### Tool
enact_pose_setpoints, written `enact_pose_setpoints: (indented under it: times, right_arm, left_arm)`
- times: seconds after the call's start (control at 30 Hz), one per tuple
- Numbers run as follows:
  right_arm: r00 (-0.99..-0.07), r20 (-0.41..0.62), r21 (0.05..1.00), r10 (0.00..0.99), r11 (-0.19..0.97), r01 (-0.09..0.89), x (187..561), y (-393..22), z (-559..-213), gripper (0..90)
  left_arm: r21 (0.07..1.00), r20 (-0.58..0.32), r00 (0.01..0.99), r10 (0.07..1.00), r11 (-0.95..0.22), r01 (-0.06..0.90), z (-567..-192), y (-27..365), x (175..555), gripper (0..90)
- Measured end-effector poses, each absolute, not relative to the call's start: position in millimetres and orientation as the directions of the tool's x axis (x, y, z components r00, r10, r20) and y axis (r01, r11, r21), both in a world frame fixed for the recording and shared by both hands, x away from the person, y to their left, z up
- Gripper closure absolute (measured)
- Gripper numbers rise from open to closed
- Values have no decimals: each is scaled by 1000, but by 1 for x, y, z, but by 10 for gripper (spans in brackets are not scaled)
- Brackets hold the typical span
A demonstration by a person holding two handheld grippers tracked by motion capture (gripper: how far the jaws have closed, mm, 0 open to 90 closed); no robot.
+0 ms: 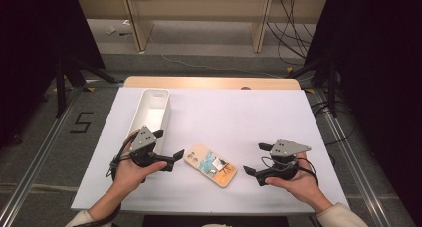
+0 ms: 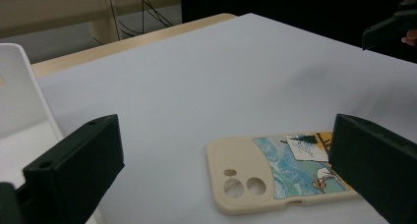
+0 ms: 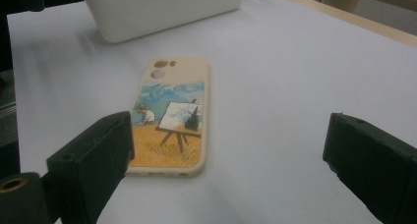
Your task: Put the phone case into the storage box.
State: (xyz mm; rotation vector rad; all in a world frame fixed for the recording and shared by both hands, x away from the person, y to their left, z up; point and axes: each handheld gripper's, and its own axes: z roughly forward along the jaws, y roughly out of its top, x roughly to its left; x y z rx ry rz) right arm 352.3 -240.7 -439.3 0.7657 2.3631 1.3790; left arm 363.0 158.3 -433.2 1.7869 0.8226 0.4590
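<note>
Phone case (image 1: pixel 210 165), cream with rounded corners, lies flat at lower centre of the white desk (image 1: pixel 239 117). Its printed easel scene reads clearly in the right gripper view, perhaps a painter. Left gripper (image 1: pixel 169 152) and right gripper (image 1: pixel 256 160), hand-held low, flank it, fingers spread wide, empty. White rectangular bin (image 1: pixel 152 112) sits upper left.

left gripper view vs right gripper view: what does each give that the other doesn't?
Left gripper view alone: the other tool far off at the top right, the wooden table edge with cables behind it, and the phone case's camera cutouts nearest the lens. Right gripper view alone: the case's printed picture read upright, a painter at an easel in a yellow field, and the white bin's outer wall beyond the case. Both: the case lying flat on the white tabletop, untouched, framed by wide-open black jaws.
</note>
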Motion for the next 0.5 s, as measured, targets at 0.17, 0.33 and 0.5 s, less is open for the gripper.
enact_pose_setpoints:
  times: [0.17, 0.33, 0.5]
  right_arm:
    - [-812, 8, 869, 583, 398, 294, 352, -240, -439, 61]
    - [-813, 5, 866, 582, 404, 294, 352, -237, -439, 60]
    - [-830, -7, 853, 557, 437, 286, 354, -223, -439, 44]
  left_arm:
    - [930, -77, 690, 720, -198, 310, -433, 158, 363, 0]
    - [930, -76, 691, 718, -198, 308, -433, 158, 363, 0]
    - [932, -78, 690, 720, -194, 308, -433, 158, 362, 0]
